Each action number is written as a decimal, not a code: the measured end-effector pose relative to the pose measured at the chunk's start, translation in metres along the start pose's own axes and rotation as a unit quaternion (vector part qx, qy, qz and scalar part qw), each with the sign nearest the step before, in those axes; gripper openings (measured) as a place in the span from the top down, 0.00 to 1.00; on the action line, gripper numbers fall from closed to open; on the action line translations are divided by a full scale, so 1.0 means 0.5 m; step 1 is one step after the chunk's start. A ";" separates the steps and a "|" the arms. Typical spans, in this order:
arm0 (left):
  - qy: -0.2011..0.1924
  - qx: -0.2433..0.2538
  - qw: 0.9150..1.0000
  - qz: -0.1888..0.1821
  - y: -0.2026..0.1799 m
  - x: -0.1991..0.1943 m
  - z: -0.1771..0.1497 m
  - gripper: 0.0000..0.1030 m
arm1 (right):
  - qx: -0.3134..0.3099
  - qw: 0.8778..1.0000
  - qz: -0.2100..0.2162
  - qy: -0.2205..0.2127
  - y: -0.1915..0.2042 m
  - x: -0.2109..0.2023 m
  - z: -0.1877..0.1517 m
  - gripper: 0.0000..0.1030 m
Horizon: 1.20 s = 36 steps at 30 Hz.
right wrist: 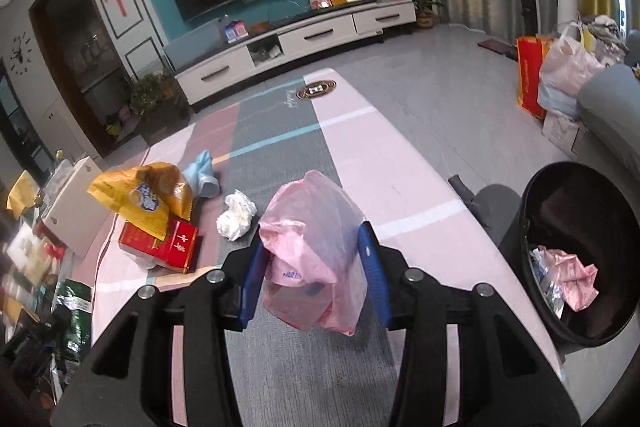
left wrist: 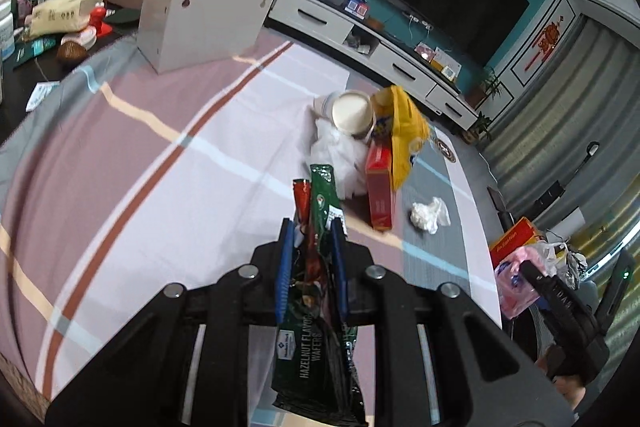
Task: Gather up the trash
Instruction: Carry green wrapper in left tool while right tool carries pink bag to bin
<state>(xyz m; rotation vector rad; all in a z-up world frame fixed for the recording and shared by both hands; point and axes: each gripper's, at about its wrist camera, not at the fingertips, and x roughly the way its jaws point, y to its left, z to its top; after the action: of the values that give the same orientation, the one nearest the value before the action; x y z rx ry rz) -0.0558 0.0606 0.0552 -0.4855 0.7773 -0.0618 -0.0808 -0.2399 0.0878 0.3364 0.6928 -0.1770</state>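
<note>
Wafer wrapper (left wrist: pixel 316 307) – glossy foil; pink bag (right wrist: pixel 316 247) – thin translucent plastic; tablecloth (left wrist: pixel 132 163) matt woven cloth.

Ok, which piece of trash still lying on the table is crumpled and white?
The tissue wad, beside the red box; the yellow bag lies on top of that box.

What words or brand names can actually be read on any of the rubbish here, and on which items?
"HAZELNUT FLAVOR WAFERS": on the dark green foil wafer packet clamped in the left hand-held gripper.
Two gold Chinese characters, "中华": on the flat red cardboard box.
Blue print on the pink plastic bag in the right hand-held gripper: too blurred.
Logo on the crumpled yellow plastic bag: too blurred.
</note>
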 end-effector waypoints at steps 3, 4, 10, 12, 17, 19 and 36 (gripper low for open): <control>0.007 0.005 1.000 0.003 -0.002 0.008 -0.012 0.81 | -0.007 1.000 0.002 -0.010 0.004 -0.008 -0.001 0.56; 0.013 0.008 1.000 0.002 -0.003 0.012 -0.016 0.81 | -0.010 1.000 0.004 -0.009 0.004 -0.008 -0.001 0.56; 0.021 0.018 1.000 0.004 -0.016 0.017 -0.033 0.81 | -0.018 1.000 0.002 -0.008 0.009 -0.007 -0.004 0.56; 0.026 0.022 0.999 0.002 -0.023 0.018 -0.038 0.81 | -0.018 1.000 0.008 -0.004 0.009 -0.008 -0.005 0.55; 0.031 0.031 0.999 0.001 -0.039 0.012 -0.051 0.81 | -0.015 1.000 0.016 -0.007 0.005 -0.021 -0.002 0.55; 0.034 0.036 0.999 -0.003 -0.048 0.009 -0.056 0.81 | -0.014 1.000 0.016 -0.011 0.001 -0.030 0.000 0.55; 0.045 0.083 0.994 -0.058 -0.155 -0.016 -0.088 0.80 | -0.003 0.998 0.019 -0.057 -0.042 -0.111 0.012 0.54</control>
<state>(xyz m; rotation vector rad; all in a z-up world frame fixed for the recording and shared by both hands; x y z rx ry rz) -0.0825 -0.0238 0.0681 -0.3715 0.8252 -0.2550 -0.1248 -0.2588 0.1233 0.3306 0.5735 -0.1569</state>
